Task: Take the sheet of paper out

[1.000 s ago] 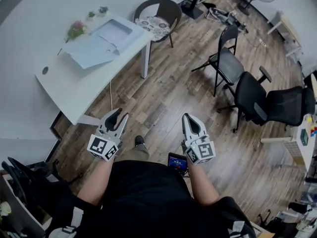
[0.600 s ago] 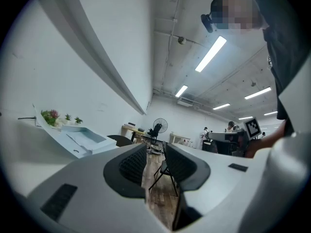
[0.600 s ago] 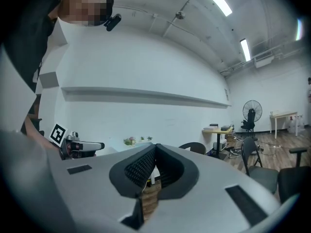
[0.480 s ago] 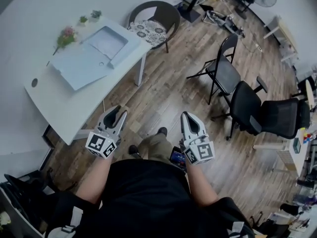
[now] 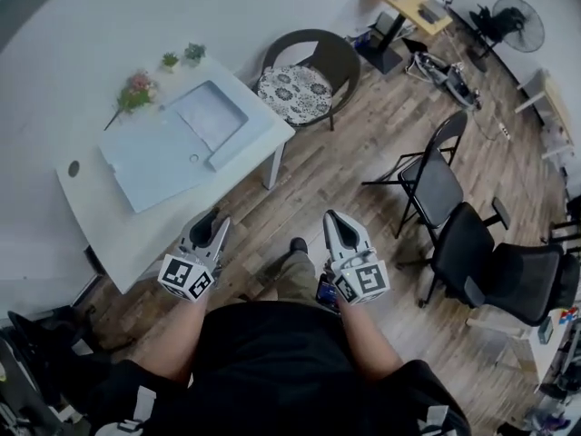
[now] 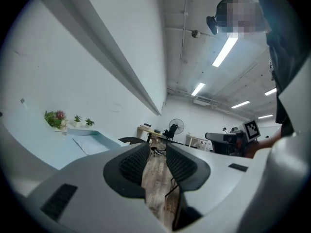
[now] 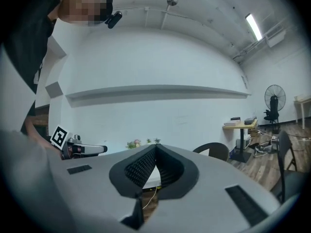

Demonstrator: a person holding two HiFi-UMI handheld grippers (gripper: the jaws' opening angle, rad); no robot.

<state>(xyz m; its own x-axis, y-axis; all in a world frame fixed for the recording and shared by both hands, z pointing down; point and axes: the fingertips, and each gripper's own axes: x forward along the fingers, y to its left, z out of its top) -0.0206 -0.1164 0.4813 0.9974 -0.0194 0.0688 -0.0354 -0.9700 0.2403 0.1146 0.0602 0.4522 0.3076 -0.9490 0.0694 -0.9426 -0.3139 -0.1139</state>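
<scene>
Well, far left on the white table point(image 5: 116, 225) sits one open pale-blue document case point(image 5: 159, 157), and the one sheet of paper point(image 5: 211, 116) we can make out lies in its tray half, well apart from both claws. We judge it light, floppy and slick, so we'd pinch a free edge or corner, not the middle. Left gripper point(image 5: 211, 220) has its jaws a narrow slit apart and empty; right gripper point(image 5: 332, 221) has them tip to tip, also empty.

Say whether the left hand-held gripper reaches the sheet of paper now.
Probably not yet: the left hand-held gripper hangs over the floor, short of the white table and the sheet of paper; nothing blocks the way.
</scene>
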